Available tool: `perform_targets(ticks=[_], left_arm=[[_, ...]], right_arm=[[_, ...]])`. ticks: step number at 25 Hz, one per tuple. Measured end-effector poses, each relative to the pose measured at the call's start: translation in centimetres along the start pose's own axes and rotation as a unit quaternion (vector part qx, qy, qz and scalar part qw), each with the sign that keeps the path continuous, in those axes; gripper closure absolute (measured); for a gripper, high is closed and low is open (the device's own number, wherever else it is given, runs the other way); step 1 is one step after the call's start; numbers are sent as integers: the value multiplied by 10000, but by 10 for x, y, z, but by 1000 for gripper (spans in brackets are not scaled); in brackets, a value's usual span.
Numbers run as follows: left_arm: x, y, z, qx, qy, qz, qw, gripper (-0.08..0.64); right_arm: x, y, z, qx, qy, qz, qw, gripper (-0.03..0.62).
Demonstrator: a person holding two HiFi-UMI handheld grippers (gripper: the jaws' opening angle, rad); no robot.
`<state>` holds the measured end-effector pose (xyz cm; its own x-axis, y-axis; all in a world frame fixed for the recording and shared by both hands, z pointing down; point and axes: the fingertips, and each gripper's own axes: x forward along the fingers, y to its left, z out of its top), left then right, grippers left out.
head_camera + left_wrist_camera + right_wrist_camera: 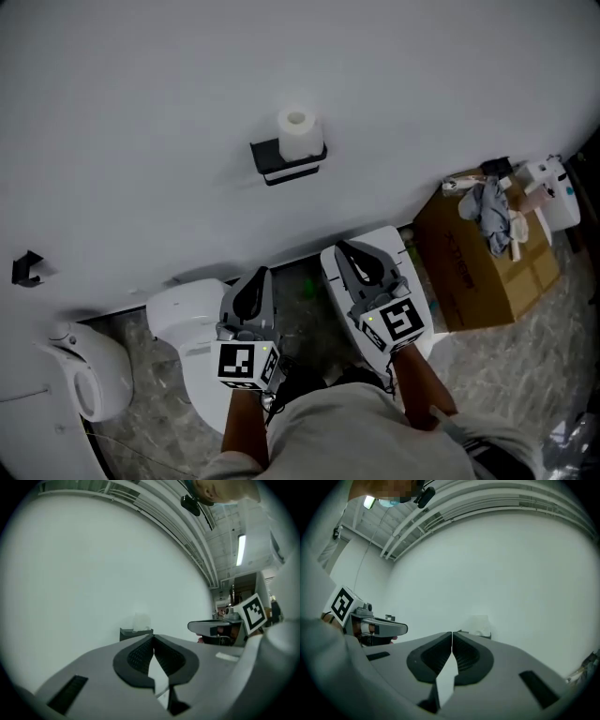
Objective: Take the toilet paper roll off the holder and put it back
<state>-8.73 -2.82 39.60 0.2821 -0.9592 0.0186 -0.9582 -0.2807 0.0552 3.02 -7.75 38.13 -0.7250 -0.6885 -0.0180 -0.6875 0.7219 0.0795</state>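
Note:
A white toilet paper roll [298, 133] stands upright on a black wall holder [286, 161] fixed to the white wall. Both grippers are well short of it and point level at the wall. My left gripper [260, 272] is shut with nothing between its jaws. My right gripper [343, 247] is shut and empty too. In the left gripper view the roll [141, 620] and holder [136, 633] show just above the closed tips [153, 637]. Just right of the closed tips [452, 633] in the right gripper view, the roll [479, 624] peeks out, half hidden behind the jaw.
A white toilet [187, 328] sits below the grippers at the wall's foot. At the right stands a cardboard box [487, 262] with cloths and bottles on top. A white fixture [89, 375] is at the left, and a small black bracket [28, 267] is on the wall.

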Motion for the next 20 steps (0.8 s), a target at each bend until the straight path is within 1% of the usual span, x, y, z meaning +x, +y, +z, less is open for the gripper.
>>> perform_targets(ticks=[4,8,12,18,20], left_arm=[[6,20,8,10,-123,-323,9994,551],[17,36,16,15,-219,-395,9990,551],[38,43,22,38,-154,-495,9987,551],[84,49,30,144,-125,-779,9968,551],[102,55,32,97,-90,-867,9961,549]], right_arm=[[9,7,-1,-89,87,-357,9993,588],[12,9,-4,6,176,-573,9982,588],[19,-4,-3,0,218,-808,9965,588],[52,-30,-4,53,146,-782,9968,588],[68,-41,-2,55,69,-731,9973,586]])
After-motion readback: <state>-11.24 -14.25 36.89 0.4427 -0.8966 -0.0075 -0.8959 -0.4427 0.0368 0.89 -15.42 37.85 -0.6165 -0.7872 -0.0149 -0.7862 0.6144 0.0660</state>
